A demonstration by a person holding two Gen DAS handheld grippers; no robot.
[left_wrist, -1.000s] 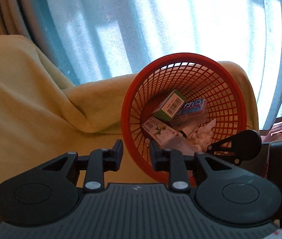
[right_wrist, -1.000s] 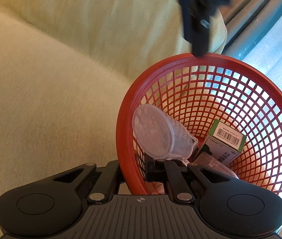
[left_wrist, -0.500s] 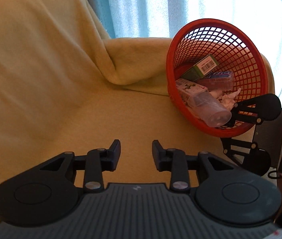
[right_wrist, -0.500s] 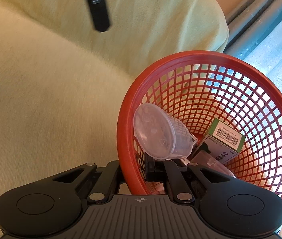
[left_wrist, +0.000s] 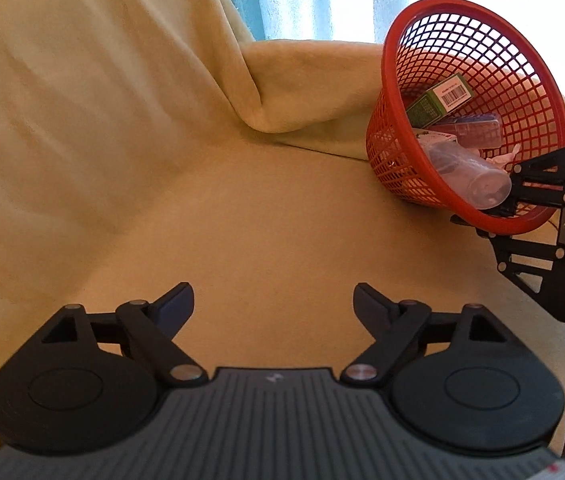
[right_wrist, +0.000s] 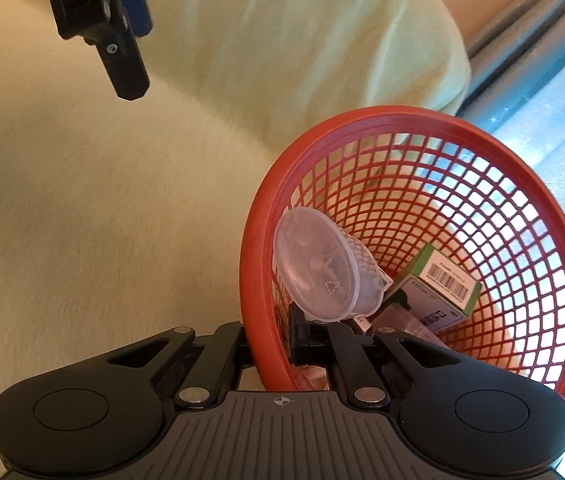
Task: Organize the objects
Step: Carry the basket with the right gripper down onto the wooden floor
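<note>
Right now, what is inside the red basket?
The red basket holds a clear plastic cup, a green barcoded box and a clear case; anything beneath is covered.

Right gripper (right_wrist: 268,340): its pads sit either side of the red basket (right_wrist: 362,120) wall, contact spot hidden behind the rim. Clear cup (right_wrist: 322,272) just ahead of it covers the items at the basket bottom; pink thing under the right finger can't be ID'd. Green box (right_wrist: 442,280) print too small to read. Left gripper (left_wrist: 273,304), jaws opening, nothing btwn them; in right wrist view only one finger shows, body cut off by top edge, blue part half hidden.
</note>
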